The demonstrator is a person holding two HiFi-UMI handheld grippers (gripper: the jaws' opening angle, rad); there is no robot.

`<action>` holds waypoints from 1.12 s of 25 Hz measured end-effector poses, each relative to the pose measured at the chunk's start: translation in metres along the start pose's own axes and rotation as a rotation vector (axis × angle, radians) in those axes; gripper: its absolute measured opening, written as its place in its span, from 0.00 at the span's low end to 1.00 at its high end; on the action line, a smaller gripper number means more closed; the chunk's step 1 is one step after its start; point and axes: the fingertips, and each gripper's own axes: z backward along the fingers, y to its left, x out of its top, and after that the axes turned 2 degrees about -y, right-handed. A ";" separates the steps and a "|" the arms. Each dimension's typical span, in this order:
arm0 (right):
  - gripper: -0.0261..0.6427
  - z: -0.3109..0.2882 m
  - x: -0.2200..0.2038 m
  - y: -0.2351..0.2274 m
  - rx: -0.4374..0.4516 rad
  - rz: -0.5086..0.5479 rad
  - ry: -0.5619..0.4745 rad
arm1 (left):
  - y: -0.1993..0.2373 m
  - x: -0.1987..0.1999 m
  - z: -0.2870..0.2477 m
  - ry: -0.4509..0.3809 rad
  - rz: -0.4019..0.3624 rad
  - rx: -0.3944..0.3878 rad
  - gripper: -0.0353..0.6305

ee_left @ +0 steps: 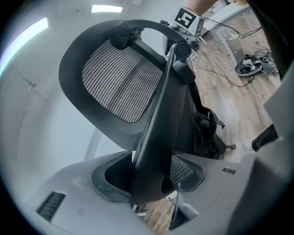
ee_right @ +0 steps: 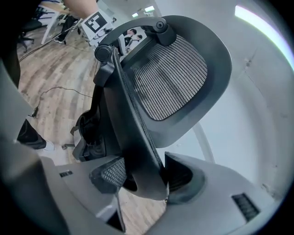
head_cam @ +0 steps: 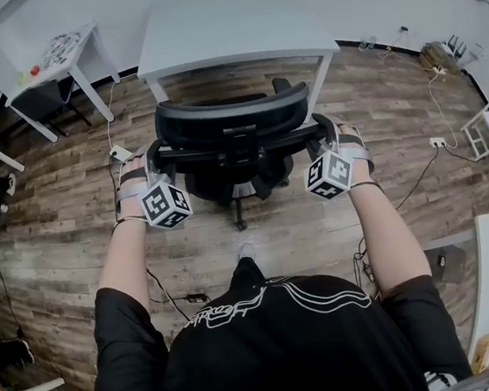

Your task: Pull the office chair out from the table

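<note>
Both forearms reach straight ahead, about parallel, from 6 o'clock in the head view. The left gripper [head_cam: 157,153] and right gripper [head_cam: 321,132] tilt slightly down. Each one's jaws are clamped on a side edge of the office chair's [head_cam: 232,139] mesh backrest [ee_left: 120,82], the left at its 9 o'clock edge and the right at 3 o'clock. The chair stands on the wooden floor [head_cam: 72,208], its back towards the person, just below the white table [head_cam: 235,26] at 12 o'clock.
</note>
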 end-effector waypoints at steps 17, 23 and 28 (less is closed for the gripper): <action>0.41 0.075 0.005 0.035 -0.025 -0.008 -0.025 | -0.025 -0.004 0.064 0.013 0.011 0.055 0.36; 0.41 0.079 0.007 0.036 -0.023 -0.015 -0.023 | -0.023 -0.005 0.064 0.012 0.014 0.041 0.36; 0.41 0.079 0.008 0.038 -0.032 -0.007 -0.036 | -0.026 -0.006 0.066 -0.022 0.004 0.064 0.36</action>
